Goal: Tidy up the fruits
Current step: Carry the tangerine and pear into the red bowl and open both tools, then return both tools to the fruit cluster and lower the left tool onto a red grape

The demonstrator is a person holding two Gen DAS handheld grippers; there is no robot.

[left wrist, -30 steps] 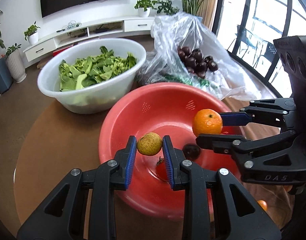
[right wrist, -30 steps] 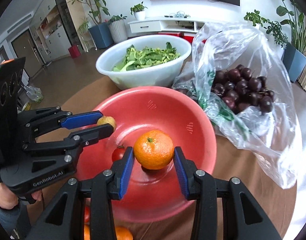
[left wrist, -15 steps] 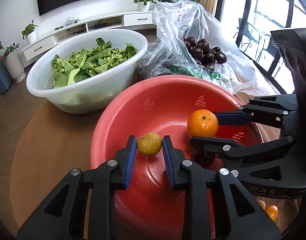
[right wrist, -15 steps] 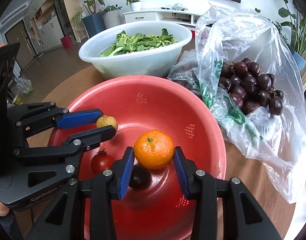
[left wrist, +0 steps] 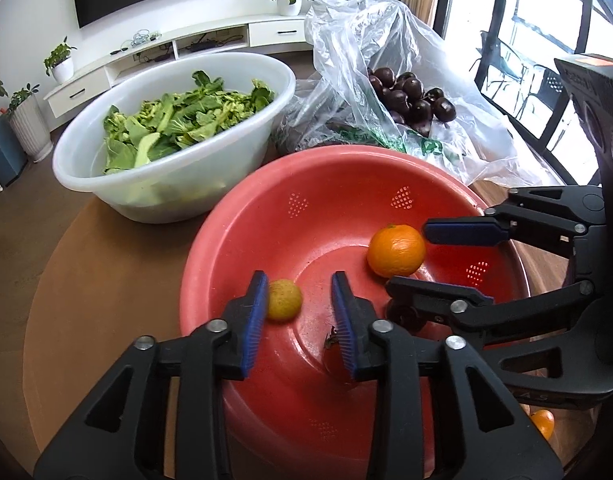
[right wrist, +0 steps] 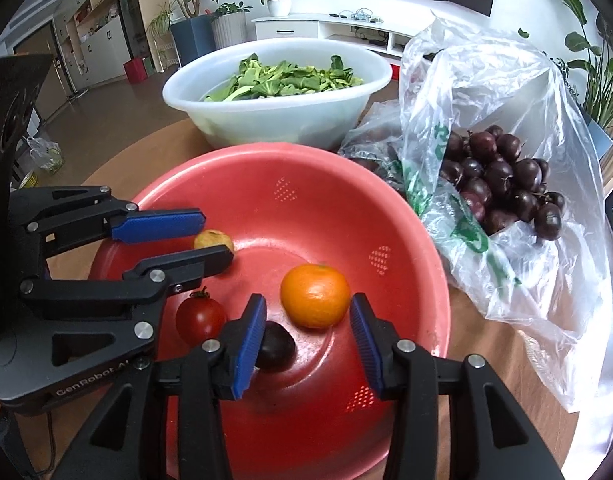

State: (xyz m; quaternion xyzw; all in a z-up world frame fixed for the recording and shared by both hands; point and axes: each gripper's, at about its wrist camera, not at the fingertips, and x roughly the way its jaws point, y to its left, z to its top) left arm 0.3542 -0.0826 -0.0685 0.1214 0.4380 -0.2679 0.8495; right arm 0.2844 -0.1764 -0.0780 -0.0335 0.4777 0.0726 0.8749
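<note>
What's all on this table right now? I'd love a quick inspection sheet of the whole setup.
Surface: round brown table.
Job's things: red basin holding an orange, yellow fruit, tomato and dark plum.
Clutter: white tub of greens; plastic bag of dark plums.
Grippers: left gripper and right gripper both opening, fruit between the jaws but unpressed.
Cables: nothing seen on the table.
Surroundings: television, white cabinet, potted plants.
</note>
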